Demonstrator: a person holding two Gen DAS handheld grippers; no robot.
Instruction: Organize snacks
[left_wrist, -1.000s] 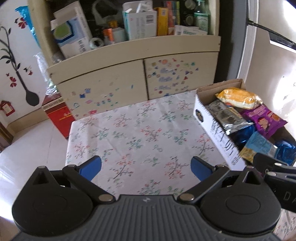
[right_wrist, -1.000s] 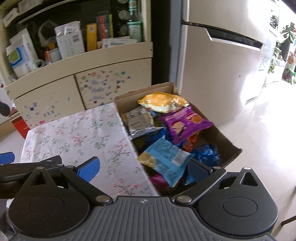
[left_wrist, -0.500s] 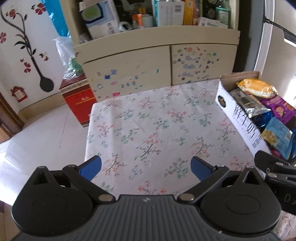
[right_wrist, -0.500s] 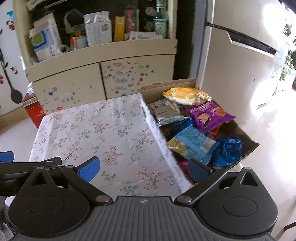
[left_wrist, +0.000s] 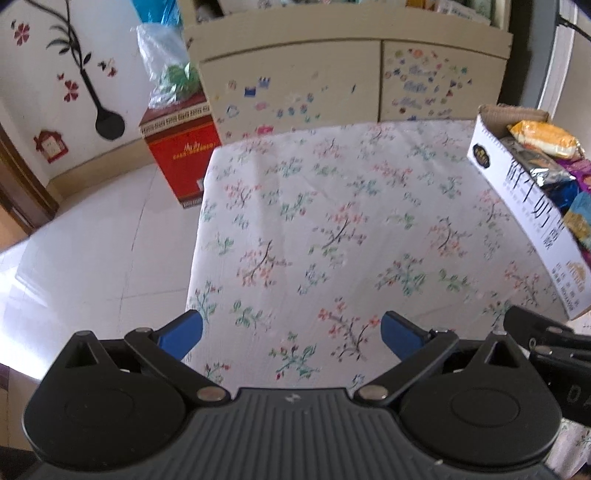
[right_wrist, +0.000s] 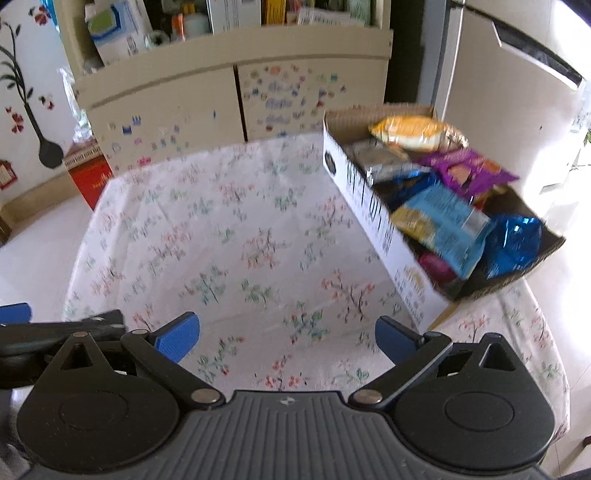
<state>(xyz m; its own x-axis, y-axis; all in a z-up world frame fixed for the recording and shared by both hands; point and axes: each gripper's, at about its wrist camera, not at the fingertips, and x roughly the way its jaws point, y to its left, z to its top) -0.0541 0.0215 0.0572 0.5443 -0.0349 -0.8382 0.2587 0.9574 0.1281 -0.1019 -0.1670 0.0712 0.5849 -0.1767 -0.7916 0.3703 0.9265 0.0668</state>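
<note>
A cardboard box with a white printed side sits on the right part of a table under a floral cloth. Inside lie several snack packs: an orange bag, a purple bag, a light-blue pack, a shiny blue bag. The box also shows at the right edge of the left wrist view. My left gripper is open over the cloth's near left part, holding nothing. My right gripper is open over the near middle, left of the box, holding nothing.
A cream cabinet with stickers and cluttered shelves stands behind the table. A red carton with a plastic bag on top sits on the floor at the left. A white fridge stands at the right. White floor tiles lie left of the table.
Both views have swung to the left and pulled back: the box has slid toward the right edge and more floor shows at the left. Both grippers stay open and hold nothing.
</note>
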